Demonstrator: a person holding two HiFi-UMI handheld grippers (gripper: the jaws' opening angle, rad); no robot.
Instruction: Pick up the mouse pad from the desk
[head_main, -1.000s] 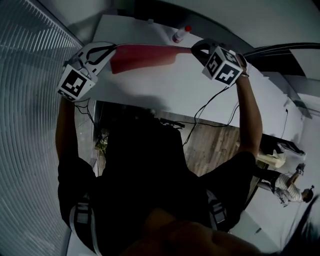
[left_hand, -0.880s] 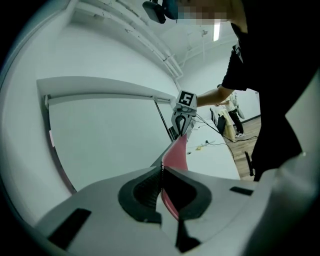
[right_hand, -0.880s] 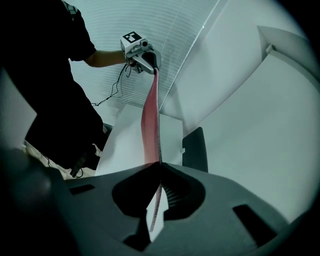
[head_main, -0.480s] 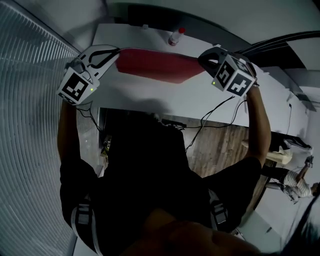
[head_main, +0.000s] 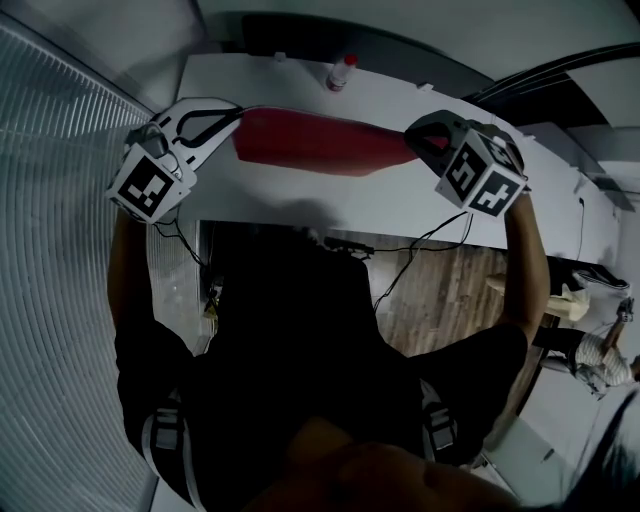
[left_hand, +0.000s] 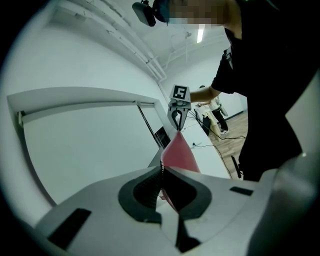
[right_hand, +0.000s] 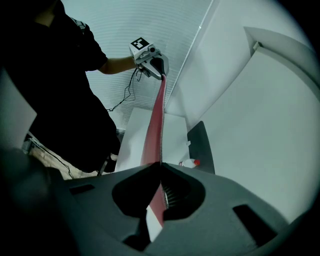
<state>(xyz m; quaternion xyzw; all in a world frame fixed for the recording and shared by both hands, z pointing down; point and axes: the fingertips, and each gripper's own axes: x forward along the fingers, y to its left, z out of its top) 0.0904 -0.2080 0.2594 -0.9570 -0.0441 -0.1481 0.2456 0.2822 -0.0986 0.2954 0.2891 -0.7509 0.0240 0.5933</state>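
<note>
At the left, your left gripper (head_main: 236, 110) was clamped tight on the left end of the red mouse pad (head_main: 318, 146). Its ribbed pads pinched the thin sheet edge-on so that end could not slip. From there the pad ran across as a stretched strip above the white desk (head_main: 400, 205). By the shadow beneath it, I judge it was already clear of the surface rather than resting on it. Holding it by both ends made sense, because a soft mat gripped at one end alone would droop and fold. Behind the pad, near the desk's back edge, a small white bottle with a red cap (head_main: 340, 72) stood upright, well apart from the pad and out of its way. At the right, your right gripper (head_main: 414, 140) was angled steeply downward and likewise closed on the pad's right end, which shared the load and kept the sheet flat. The lift itself looked all but done.
</note>
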